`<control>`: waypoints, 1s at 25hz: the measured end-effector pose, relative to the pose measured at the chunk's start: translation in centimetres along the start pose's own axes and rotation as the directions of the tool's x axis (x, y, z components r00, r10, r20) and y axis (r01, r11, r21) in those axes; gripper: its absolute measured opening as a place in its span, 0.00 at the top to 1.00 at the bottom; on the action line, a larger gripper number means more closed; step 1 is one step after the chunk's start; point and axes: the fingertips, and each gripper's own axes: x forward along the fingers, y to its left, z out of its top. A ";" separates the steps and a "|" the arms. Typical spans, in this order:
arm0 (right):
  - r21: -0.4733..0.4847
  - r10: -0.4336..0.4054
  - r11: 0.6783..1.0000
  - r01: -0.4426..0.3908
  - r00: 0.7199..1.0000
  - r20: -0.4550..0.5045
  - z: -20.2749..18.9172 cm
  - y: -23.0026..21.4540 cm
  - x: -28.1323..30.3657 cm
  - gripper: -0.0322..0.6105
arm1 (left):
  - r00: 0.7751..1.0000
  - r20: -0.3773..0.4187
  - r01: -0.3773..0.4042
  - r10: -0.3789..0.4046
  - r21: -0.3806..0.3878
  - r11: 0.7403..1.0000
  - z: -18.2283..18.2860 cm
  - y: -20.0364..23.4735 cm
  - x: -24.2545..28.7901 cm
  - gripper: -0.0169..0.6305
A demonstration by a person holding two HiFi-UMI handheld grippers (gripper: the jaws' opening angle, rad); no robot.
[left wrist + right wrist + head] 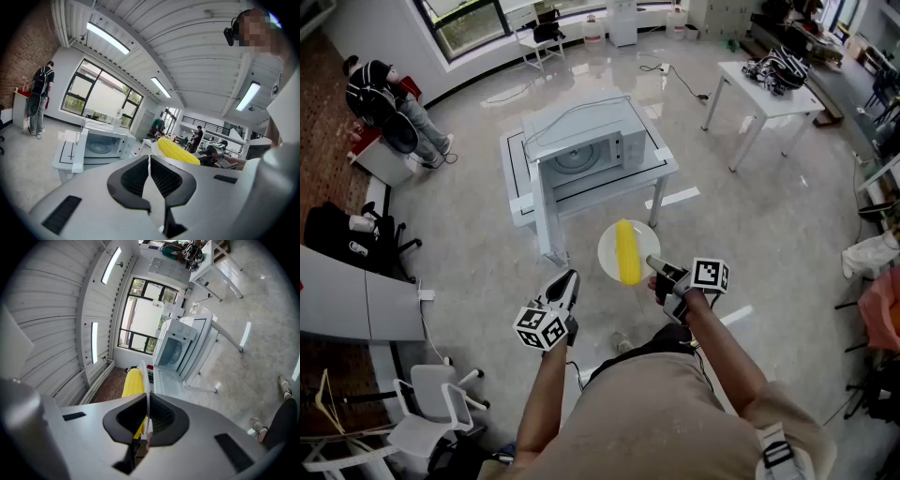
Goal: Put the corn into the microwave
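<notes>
Glossy floor (pixel 769 216), right tool (pixel 654 265) gripping plate (pixel 607 255), corn (pixel 627 251) just ahead, left tool (pixel 568 279) closed

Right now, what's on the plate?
One yellow corn cob lies across the white plate. The right hand-held gripper clamps the plate's rim. The plate surface under the cob is covered.

Nothing readable here, honestly. The cubes on the left tool (pixel 564 283) and right tool (pixel 654 265) only carry black-and-white square marker patterns, no letters or digits. The microwave (pixel 581 150) front is too small to make out any brand.
</notes>
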 end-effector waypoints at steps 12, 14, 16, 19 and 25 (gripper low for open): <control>-0.004 0.017 1.000 -0.017 1.000 -0.011 0.1 -0.6 -0.4 0.93 | 1.000 -0.003 -0.011 0.011 0.022 1.000 0.4 -0.6 0.3 0.97; 0.011 0.024 1.000 -0.024 0.999 -0.025 0.3 -0.7 -0.3 0.93 | 1.000 -0.001 -0.016 0.016 0.025 1.000 0.2 -0.8 0.6 0.97; 0.022 0.040 0.999 -0.039 0.998 -0.040 0.7 -0.7 -0.1 0.93 | 1.000 -0.001 -0.018 0.018 0.030 0.999 0.1 -1.1 1.0 0.97; 0.016 0.062 0.998 -0.061 0.996 -0.057 2.0 -0.8 0.2 0.93 | 1.000 -0.004 -0.018 0.018 0.044 0.999 0.0 -1.8 2.2 0.97; -0.011 0.052 0.998 -0.054 0.993 -0.109 5.4 -1.5 1.0 0.93 | 0.999 0.002 -0.039 0.039 0.043 0.998 0.5 -2.3 5.8 0.97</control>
